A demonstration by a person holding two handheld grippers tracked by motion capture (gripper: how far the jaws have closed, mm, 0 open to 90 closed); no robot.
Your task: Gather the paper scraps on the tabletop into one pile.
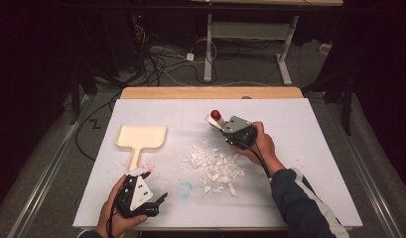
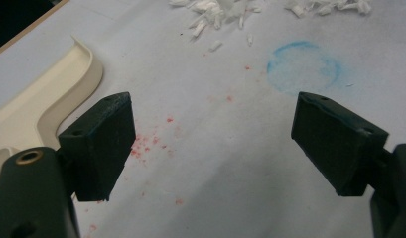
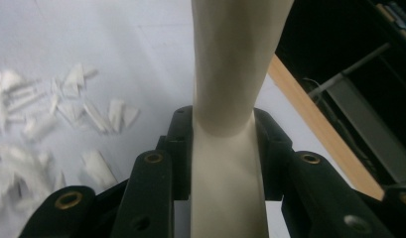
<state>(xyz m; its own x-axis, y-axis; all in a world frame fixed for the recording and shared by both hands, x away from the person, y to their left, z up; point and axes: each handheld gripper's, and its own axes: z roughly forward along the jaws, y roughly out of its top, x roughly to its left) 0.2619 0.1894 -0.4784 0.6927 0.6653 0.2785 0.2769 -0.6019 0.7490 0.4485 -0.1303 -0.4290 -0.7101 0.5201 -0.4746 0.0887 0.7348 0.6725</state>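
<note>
High view. My right gripper point(image 1: 221, 125) is at the middle of the white-covered surface point(image 1: 309, 148), beyond the heap of white scraps point(image 1: 215, 167). Its fingers are clamped on a cream-coloured brush handle point(image 1: 214, 122), which points up and away from me; a red knob point(image 1: 216, 114) shows at the handle's far end. My left gripper point(image 1: 157, 191) rests near the front edge of the surface, with its fingers spread apart and nothing between them. A cream dustpan point(image 1: 141, 137) lies flat to the left of the scraps, its handle pointing toward my left gripper and its open side facing away from me. A faint blue ring point(image 1: 185, 188) is marked on the surface between my left gripper and the scraps, and red specks point(image 1: 152, 163) lie scattered beside the dustpan's handle.

Left gripper view. My left fingers point(image 2: 103, 144) stand wide apart above the bare surface. The dustpan's corner point(image 2: 51, 94) is at the left, the blue ring point(image 2: 302, 67) ahead and to the right, the scraps point(image 2: 215, 12) along the top edge, and red specks point(image 2: 146, 144) between the fingers.

Right gripper view. My right fingers point(image 3: 178, 148) press on both sides of the cream handle point(image 3: 230, 99), which rises straight up the middle. The scraps point(image 3: 46, 129) lie on the surface at the left, blurred, and the wooden edge point(image 3: 314, 114) of the surface runs at the right.
</note>
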